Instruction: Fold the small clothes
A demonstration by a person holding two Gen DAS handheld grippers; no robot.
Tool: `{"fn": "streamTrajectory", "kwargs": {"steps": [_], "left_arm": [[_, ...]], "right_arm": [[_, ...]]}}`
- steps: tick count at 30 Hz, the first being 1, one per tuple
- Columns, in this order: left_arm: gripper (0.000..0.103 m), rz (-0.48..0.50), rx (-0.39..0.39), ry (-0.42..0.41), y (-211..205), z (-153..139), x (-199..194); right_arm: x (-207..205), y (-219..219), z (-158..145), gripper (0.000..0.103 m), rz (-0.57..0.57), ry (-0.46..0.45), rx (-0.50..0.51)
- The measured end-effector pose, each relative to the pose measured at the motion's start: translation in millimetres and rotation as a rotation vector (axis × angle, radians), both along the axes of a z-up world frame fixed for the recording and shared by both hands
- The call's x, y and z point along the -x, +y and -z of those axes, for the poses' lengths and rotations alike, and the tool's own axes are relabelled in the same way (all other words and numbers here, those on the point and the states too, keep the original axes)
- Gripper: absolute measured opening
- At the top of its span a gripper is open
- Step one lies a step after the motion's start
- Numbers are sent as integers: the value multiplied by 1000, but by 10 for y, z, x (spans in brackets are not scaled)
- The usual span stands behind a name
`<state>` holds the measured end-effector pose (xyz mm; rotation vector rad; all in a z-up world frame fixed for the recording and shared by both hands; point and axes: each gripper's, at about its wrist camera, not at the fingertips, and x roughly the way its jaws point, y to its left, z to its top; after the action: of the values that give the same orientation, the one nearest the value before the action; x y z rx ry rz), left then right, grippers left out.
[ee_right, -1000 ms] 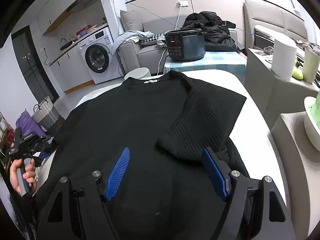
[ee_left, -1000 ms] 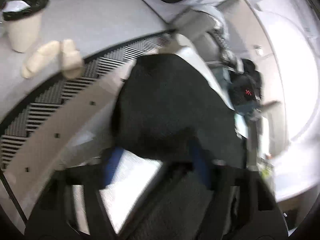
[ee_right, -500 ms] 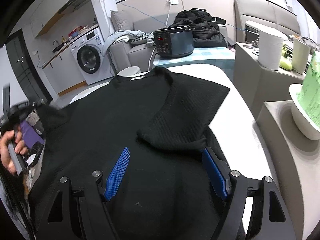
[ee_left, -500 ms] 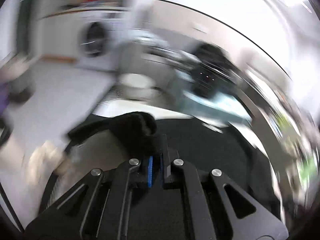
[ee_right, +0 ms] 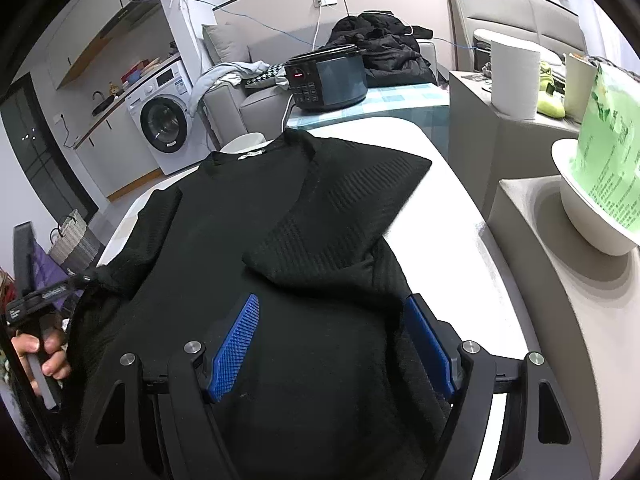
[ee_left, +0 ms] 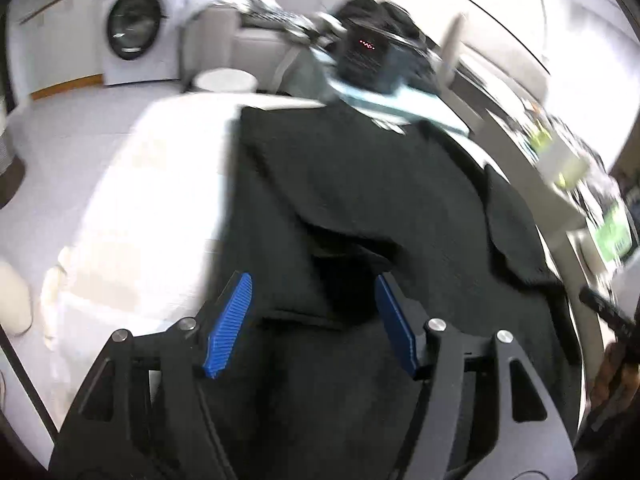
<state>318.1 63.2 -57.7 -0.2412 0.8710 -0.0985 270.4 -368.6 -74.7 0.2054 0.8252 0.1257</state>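
Observation:
A black knitted shirt [ee_right: 224, 216] lies flat on the white table [ee_right: 440, 208], collar at the far end. Its right sleeve [ee_right: 344, 208] is folded in over the body. My right gripper [ee_right: 332, 344] hovers open over the shirt's lower part, with nothing pinched. My left gripper [ee_left: 312, 320] is over the shirt [ee_left: 360, 184] at its left side. Its jaws are opening, and the left sleeve end [ee_left: 344, 264] sags between the blue pads without being pressed. In the right wrist view the left gripper [ee_right: 86, 278] shows at the left edge, held by a hand [ee_right: 44, 356].
A dark electric cooker [ee_right: 328, 80] stands on a checked cloth beyond the table's far end. On the right, grey side units carry a white bowl [ee_right: 592, 216] with a green bag, and a paper roll [ee_right: 514, 76]. A washing machine [ee_right: 164, 124] and a basket [ee_right: 74, 236] stand at the left.
The left gripper closed on the left sleeve, rolled upright and carried it in over the shirt; its jaws now stand apart. The right gripper crept slightly and stayed open.

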Motion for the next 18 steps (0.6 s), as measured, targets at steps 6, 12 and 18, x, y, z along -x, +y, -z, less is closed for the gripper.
{"fn": "streamTrajectory", "kwargs": {"steps": [6, 12, 18], "left_arm": [[60, -29, 90, -15, 333, 1, -451], [60, -18, 133, 138, 70, 323, -1005], [2, -35, 228, 121, -115, 462, -1205]], "right_arm": [[7, 42, 22, 76, -6, 10, -1], [25, 77, 11, 76, -9, 11, 2], [-31, 53, 69, 76, -5, 26, 2]]}}
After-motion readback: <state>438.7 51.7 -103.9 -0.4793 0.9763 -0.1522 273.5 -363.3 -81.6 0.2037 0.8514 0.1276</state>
